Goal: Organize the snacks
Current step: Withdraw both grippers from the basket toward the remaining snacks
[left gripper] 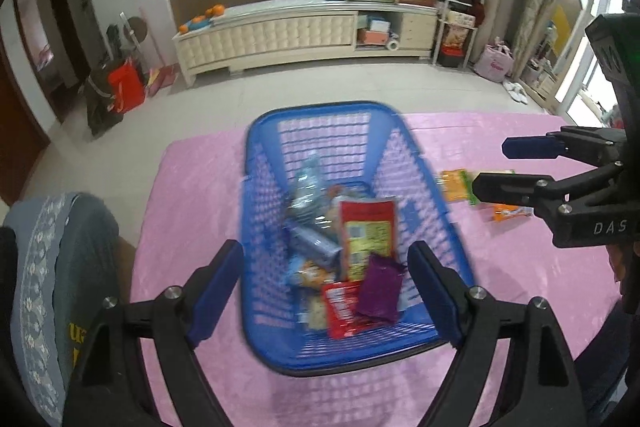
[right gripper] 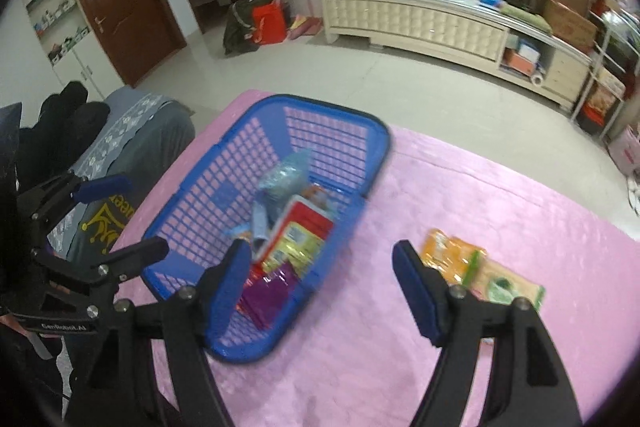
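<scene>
On the pink table (left gripper: 192, 195), a blue basket (left gripper: 320, 115) is filled with snack packets, a purple packet (left gripper: 380, 291) near its front. Left gripper (left gripper: 326, 291) and right gripper (right gripper: 320, 291) are held wide, empty. Orange and green packets (right gripper: 476, 271) are left beside the basket.

My left wrist camera looks steeply down, close over the blue plastic lattice basket (left gripper: 362, 351); my right one views it (right gripper: 192, 211) from the right. Both share the pink tablecloth (left gripper: 192, 211) (right gripper: 460, 195).
</scene>
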